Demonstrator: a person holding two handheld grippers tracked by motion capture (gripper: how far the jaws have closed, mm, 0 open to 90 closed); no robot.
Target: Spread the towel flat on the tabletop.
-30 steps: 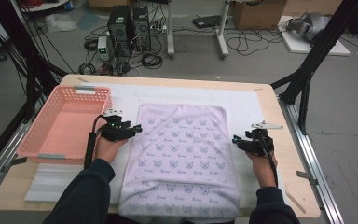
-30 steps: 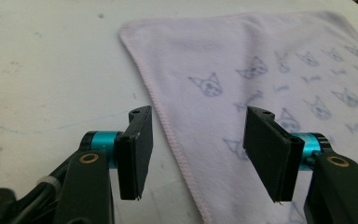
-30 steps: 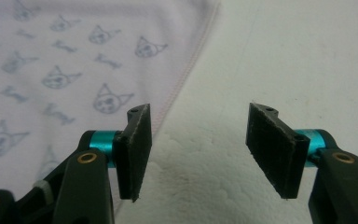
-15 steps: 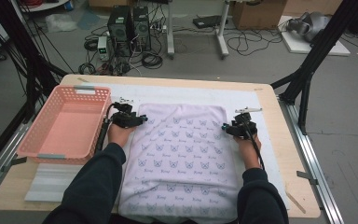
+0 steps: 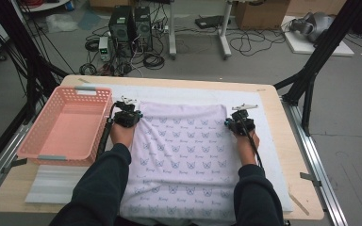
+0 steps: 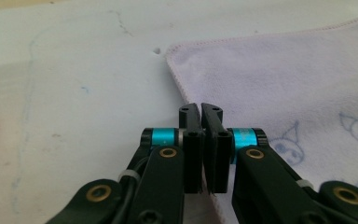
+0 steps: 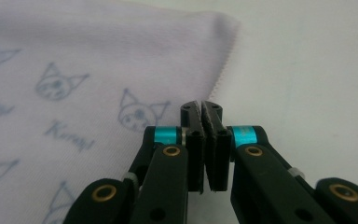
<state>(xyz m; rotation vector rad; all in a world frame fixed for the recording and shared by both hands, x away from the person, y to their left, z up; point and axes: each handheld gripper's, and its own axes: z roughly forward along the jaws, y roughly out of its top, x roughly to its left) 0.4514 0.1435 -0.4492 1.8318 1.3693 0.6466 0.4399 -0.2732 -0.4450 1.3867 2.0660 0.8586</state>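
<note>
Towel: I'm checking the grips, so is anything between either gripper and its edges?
Nothing visible. The left gripper is shut on the towel's left edge, the right gripper on its right edge.

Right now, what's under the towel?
The towel lies flat on a white mat, which shows past its left, right and far edges on the wooden table. Anything beneath the cloth itself is covered.

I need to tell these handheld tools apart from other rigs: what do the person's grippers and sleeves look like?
Both the left gripper and right gripper are black, with two flat jaws, cyan bands and brass rivets. A black cable trails from the right one. The sleeves are dark.
</note>
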